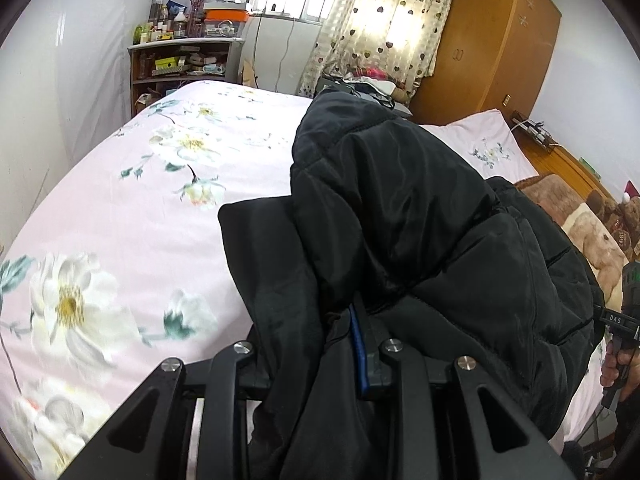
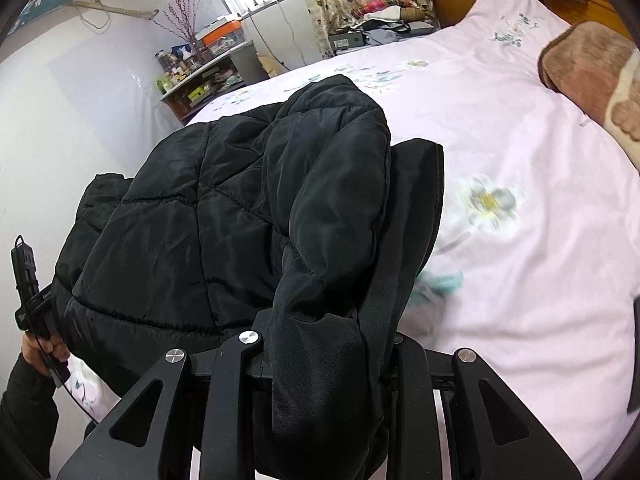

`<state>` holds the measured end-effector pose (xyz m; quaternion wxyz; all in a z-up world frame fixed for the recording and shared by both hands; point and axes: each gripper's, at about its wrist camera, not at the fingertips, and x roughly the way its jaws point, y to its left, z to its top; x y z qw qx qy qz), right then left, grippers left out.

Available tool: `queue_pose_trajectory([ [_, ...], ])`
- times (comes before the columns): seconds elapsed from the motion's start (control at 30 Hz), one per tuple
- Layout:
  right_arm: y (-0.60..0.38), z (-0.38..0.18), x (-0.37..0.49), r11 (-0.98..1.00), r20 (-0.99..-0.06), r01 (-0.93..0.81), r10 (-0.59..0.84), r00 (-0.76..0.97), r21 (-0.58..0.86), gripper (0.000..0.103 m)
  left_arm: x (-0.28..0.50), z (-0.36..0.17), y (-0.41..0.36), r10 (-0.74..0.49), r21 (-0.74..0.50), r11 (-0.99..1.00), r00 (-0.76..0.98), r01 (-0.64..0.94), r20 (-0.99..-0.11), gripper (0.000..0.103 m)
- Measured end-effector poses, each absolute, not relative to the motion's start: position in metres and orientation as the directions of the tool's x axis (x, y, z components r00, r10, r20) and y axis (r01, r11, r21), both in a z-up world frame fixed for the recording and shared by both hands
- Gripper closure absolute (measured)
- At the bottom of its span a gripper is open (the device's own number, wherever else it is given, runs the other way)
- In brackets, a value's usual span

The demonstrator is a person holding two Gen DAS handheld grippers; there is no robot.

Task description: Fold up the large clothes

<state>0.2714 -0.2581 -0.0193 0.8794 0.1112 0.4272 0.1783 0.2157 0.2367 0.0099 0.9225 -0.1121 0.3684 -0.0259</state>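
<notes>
A black quilted padded jacket (image 1: 420, 216) hangs bunched in front of both cameras, lifted above the pink flowered bedspread (image 1: 132, 208). My left gripper (image 1: 320, 344) is shut on a fold of the jacket; cloth drapes over its fingers and hides the tips. In the right wrist view the same jacket (image 2: 224, 216) spreads to the left, and my right gripper (image 2: 324, 344) is shut on a thick roll of its edge, its fingers buried in cloth. Each view shows the other hand-held gripper at its edge: the right one (image 1: 620, 320) and the left one (image 2: 32, 300).
The bed (image 2: 520, 128) fills most of both views. A brown plush blanket (image 2: 588, 68) and a teddy bear (image 1: 628, 216) lie at its head. A cluttered shelf (image 1: 184, 60) stands past the far corner, a wooden wardrobe (image 1: 492, 36) by the curtained window.
</notes>
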Motion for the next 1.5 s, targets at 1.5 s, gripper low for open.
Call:
queue_pose_trajectory([
  [1.5, -0.211, -0.092, 0.403, 0.961, -0.797, -0.174, 0.277, 0.537, 0.216, 0.044, 0.345, -0.066, 0.246, 0.007, -0.098, 0.989, 0.687, -0.113, -0.726, 0.053],
])
